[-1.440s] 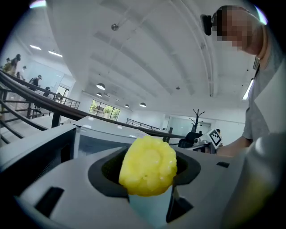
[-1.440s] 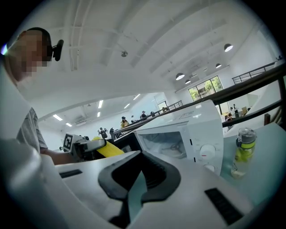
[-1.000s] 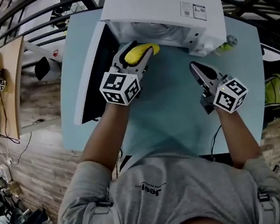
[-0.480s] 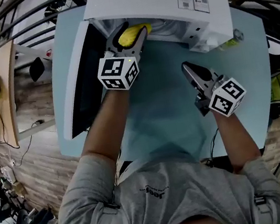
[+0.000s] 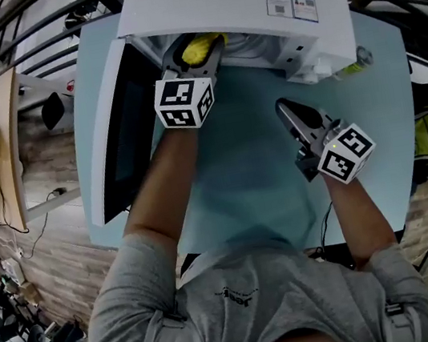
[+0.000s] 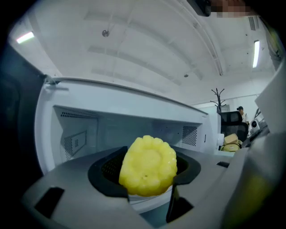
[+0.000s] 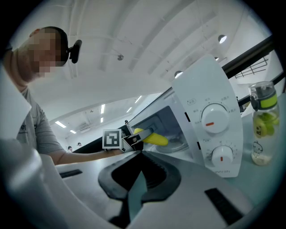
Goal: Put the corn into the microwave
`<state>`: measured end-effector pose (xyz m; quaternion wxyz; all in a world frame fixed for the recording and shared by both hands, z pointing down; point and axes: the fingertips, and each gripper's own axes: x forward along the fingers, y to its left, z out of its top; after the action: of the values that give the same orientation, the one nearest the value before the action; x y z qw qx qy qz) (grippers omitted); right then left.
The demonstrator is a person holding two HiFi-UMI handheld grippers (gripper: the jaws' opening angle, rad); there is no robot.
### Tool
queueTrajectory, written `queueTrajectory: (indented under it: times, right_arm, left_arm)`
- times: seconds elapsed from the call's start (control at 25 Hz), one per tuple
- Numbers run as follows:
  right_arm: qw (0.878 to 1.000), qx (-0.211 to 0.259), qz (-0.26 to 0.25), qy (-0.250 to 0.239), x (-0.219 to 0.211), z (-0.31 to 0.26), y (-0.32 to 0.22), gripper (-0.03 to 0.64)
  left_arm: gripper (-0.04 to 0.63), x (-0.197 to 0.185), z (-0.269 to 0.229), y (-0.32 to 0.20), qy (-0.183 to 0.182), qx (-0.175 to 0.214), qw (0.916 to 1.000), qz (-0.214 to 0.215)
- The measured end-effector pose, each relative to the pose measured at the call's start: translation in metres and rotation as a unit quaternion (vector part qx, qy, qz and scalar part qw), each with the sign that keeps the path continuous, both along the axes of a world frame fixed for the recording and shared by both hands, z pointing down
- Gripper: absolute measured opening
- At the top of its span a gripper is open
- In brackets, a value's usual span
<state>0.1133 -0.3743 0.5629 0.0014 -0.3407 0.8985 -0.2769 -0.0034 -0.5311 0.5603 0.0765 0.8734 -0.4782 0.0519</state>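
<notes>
The white microwave (image 5: 234, 0) sits at 12 o'clock on the light blue counter (image 5: 255, 175) in the head view. Its door (image 5: 120, 141) hangs wide open, out toward 9 o'clock.

The left gripper (image 5: 196, 54) is at the mouth of the microwave. Its jaws are clenched on the yellow corn (image 5: 201, 45), one jaw on each side. The corn points into the opening, and its far end is tucked under the microwave's top edge. In the left gripper view the round cut end of the corn faces the camera. The black pads (image 6: 105, 172) hug it from 9 o'clock and 3 o'clock. The white inside of the microwave fills the space behind it.

The right gripper (image 5: 287, 109) is over the counter, at about 3 o'clock from the middle of the head view. It is well apart from the corn. Its jaws are pressed together and there is nothing in them.

The right gripper view shows two round knobs (image 7: 214, 118) on the front of the microwave, one above the other. A bottle (image 7: 261, 123) with a green lid stands just beside the microwave, at 3 o'clock. A glass plate (image 7: 172, 145) lies inside the microwave, below the corn. I cannot tell if the corn touches it.

The person's grey shirt (image 5: 244, 299) is at 6 o'clock in the head view.
</notes>
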Motion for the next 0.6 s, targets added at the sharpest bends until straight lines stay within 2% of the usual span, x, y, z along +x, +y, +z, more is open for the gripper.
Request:
queueTrajectory:
  times: [0.12,0.36,0.6]
  right_arm:
    - [1.0,-0.003,0.003,-0.002,0.002,0.004,0.0,0.017]
    - [1.0,-0.01,0.007,-0.006,0.006,0.013,0.002,0.017]
    - [1.0,-0.011,0.008,-0.009,0.007,0.013,0.0,0.018]
  left_arm:
    - [0.249,0.004,0.017,-0.002,-0.023,-0.014,0.9996,0.006]
    - [0.249,0.008,0.033,0.0,-0.042,-0.021,0.9988,0.014]
    - [0.249,0.011,0.045,-0.008,-0.063,-0.045,0.9969,0.013]
